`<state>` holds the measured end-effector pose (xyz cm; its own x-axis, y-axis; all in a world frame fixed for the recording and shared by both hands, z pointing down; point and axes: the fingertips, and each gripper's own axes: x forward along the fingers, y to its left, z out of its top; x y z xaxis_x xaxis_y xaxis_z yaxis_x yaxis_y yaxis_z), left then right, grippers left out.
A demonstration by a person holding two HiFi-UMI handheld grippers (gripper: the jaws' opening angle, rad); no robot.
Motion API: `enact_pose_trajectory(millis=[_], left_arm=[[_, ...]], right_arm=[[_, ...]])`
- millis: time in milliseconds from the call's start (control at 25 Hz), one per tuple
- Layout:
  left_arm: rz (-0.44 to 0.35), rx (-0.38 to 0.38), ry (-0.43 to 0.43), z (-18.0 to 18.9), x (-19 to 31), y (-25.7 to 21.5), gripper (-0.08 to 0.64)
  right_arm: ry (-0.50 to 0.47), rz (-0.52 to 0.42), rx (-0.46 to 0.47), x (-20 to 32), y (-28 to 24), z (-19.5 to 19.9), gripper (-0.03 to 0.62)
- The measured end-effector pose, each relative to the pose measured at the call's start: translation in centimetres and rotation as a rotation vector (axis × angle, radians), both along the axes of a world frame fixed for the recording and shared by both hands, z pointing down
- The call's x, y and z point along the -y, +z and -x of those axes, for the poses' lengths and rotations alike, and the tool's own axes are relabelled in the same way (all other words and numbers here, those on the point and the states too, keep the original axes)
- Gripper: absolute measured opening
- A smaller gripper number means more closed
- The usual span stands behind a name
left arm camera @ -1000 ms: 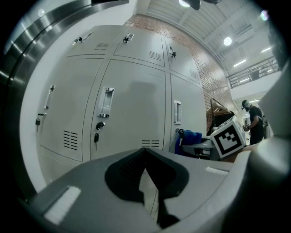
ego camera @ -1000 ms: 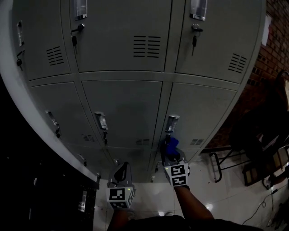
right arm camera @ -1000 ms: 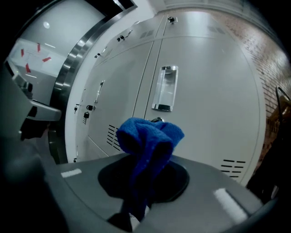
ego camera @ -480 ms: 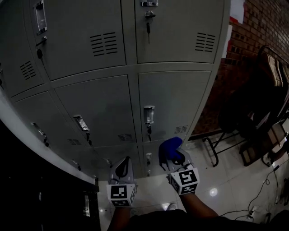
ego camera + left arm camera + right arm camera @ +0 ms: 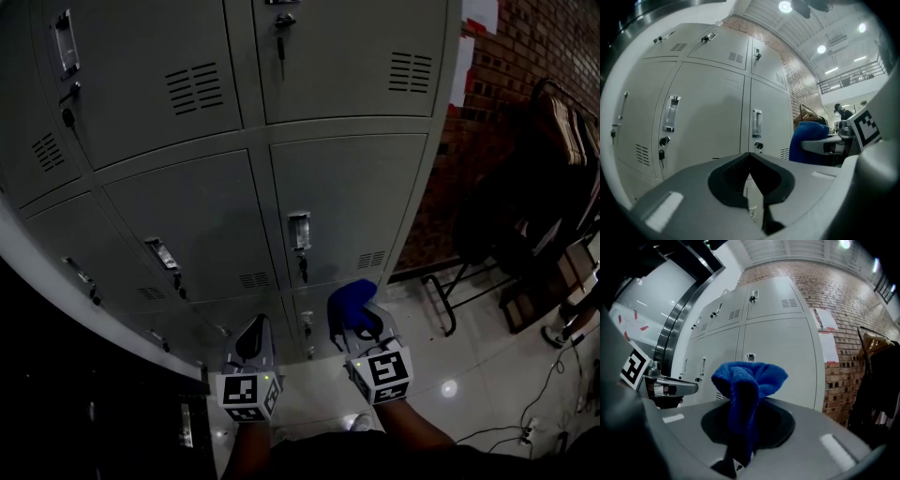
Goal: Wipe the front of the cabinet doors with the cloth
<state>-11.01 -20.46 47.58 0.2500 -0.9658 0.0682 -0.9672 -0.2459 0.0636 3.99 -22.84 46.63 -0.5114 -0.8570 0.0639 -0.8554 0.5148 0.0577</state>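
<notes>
A grey bank of cabinet doors (image 5: 347, 197) fills the head view, each with a latch and a vent. My right gripper (image 5: 361, 323) is shut on a bunched blue cloth (image 5: 350, 305) and is held a little in front of the lower right door (image 5: 780, 357), apart from it. The cloth (image 5: 747, 380) stands up between that gripper's jaws in the right gripper view. My left gripper (image 5: 251, 339) hangs beside it at the left, jaws closed together with nothing in them (image 5: 750, 180). The blue cloth (image 5: 808, 140) also shows at the right of the left gripper view.
A brick wall (image 5: 506, 75) adjoins the cabinet on the right. Dark chairs and a metal frame (image 5: 525, 253) stand on the glossy floor (image 5: 469, 375) at right. A dark area (image 5: 75, 412) lies to the left below the cabinet's edge.
The view has swung right along the cabinet, bringing the brick wall and chairs further in. The right gripper with the cloth has come slightly away from the lower door's latch.
</notes>
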Motion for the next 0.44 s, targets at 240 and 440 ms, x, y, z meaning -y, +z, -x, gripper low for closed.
enact_pose_trajectory(millis=[240, 440], left_arm=[[0.005, 0.009, 0.001, -0.1, -0.2, 0.1, 0.014], [0.01, 0.01, -0.02, 0.1, -1.1, 0.4, 0.014]], right_arm=[[-0.008, -0.008, -0.009, -0.7, -0.1, 0.4, 0.058], [-0.024, 0.009, -0.023, -1.5, 0.6, 0.5, 0.058]])
